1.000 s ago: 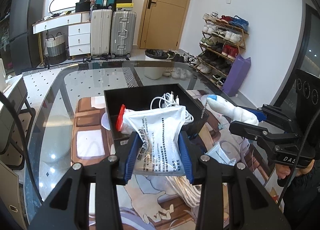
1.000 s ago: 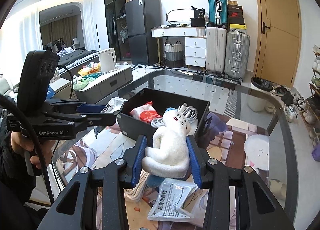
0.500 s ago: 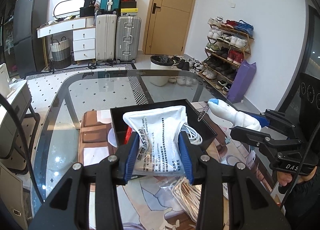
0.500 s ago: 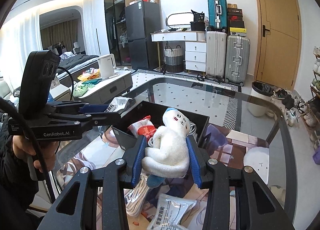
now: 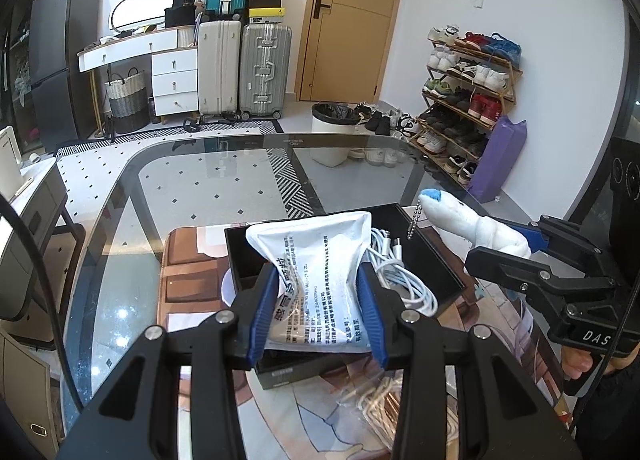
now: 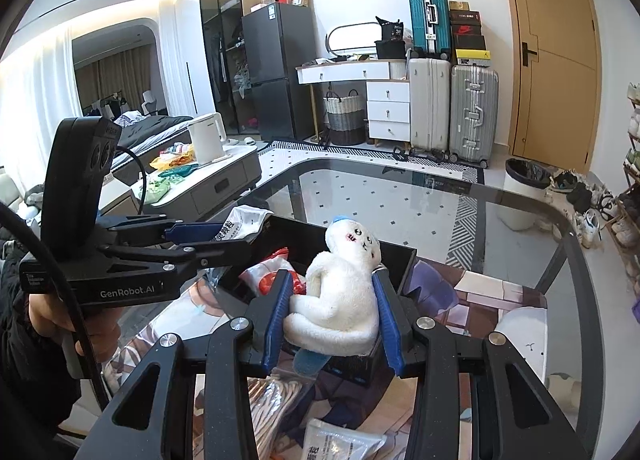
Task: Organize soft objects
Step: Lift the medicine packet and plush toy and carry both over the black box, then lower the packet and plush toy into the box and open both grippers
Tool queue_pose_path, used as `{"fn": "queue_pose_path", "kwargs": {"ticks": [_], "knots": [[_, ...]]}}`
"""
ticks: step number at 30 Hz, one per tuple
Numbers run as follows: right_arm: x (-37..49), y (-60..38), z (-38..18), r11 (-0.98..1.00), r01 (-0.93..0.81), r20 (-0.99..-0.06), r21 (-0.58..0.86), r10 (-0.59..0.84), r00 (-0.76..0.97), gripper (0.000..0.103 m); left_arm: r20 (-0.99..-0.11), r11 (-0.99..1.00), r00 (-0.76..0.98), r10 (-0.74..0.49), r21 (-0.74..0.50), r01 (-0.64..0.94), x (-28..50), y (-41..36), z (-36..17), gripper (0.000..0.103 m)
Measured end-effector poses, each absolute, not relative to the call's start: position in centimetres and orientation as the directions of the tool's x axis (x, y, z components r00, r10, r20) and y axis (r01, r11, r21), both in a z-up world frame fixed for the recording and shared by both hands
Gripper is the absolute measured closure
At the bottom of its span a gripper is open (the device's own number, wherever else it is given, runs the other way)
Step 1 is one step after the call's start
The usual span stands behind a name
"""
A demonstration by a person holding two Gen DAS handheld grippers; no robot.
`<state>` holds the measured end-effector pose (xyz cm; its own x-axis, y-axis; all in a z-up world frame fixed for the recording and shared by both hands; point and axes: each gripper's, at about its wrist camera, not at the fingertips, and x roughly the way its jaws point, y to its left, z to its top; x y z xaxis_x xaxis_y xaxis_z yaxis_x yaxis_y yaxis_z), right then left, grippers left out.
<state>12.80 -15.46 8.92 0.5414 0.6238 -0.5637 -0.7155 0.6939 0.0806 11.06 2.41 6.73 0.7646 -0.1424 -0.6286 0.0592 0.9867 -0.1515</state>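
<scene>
Now both grippers hold soft items over the black box.

Clamped between the blue pads of the left gripper (image 5: 318,310) is a white printed pouch (image 5: 316,280), hanging above the box (image 5: 436,256), where a coil of white cable (image 5: 394,274) lies on the right side. The right gripper (image 6: 334,318) squeezes a white plush toy (image 6: 342,292) at its body, head up, just over the box's near wall (image 6: 394,260), with a red-and-white packet (image 6: 272,274) inside below it. To drop well, I would bring each item fully inside the rim and lower it before opening the jaws, pouch first on the free side away from the cable, keeping the two tools from crowding. Another pouch (image 6: 340,440) lies on the table (image 6: 400,196), not yet gathered.
</scene>
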Motion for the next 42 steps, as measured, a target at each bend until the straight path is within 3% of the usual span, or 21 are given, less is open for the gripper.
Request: {"fn": "queue_pose_path", "kwargs": {"ticks": [42], "knots": [[17.6, -12.0, 4.0, 0.717, -0.693, -0.646, 0.081, 0.567, 0.511, 0.062, -0.704, 0.995, 0.703, -0.099, -0.079, 0.061, 15.4, 1.4, 3.0, 0.063]]}}
